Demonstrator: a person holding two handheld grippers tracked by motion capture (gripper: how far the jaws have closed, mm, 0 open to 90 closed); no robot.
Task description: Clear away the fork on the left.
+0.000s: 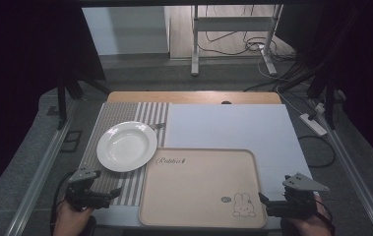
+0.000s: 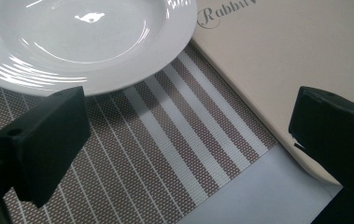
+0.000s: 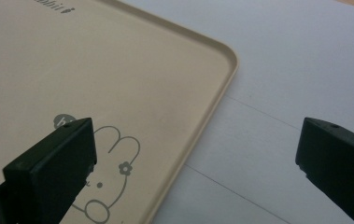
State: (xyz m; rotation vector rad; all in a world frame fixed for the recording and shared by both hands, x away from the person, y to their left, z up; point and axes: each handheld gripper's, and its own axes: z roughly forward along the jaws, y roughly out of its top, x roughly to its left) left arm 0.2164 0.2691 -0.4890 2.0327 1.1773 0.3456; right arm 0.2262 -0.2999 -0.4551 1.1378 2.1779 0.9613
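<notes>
Nothing handled yet: both tongs, left [image 1: 106,192] and right [image 1: 267,202], gape empty; white plate [image 1: 126,146] sits untouched beside beige tray [image 1: 201,189].

From my remote station, I look along the right gripper [image 3: 195,172], whose two black jaws stand wide apart with nothing between them. The jaw at the left of the frame hangs over a beige tray [image 3: 132,79], covering part of a rabbit outline [image 3: 114,177] drawn on the tray's surface, with a small flower at the rabbit's cheek and a grey round mark [image 3: 63,121] just above it. Part of a line of script lettering [image 3: 53,9] runs off the top edge. The tray's raised rim curves round a rounded corner near the middle of the frame. The other jaw hangs over the white sheet [image 3: 296,60] on which the tray lies, crossed by thin creases.
</notes>
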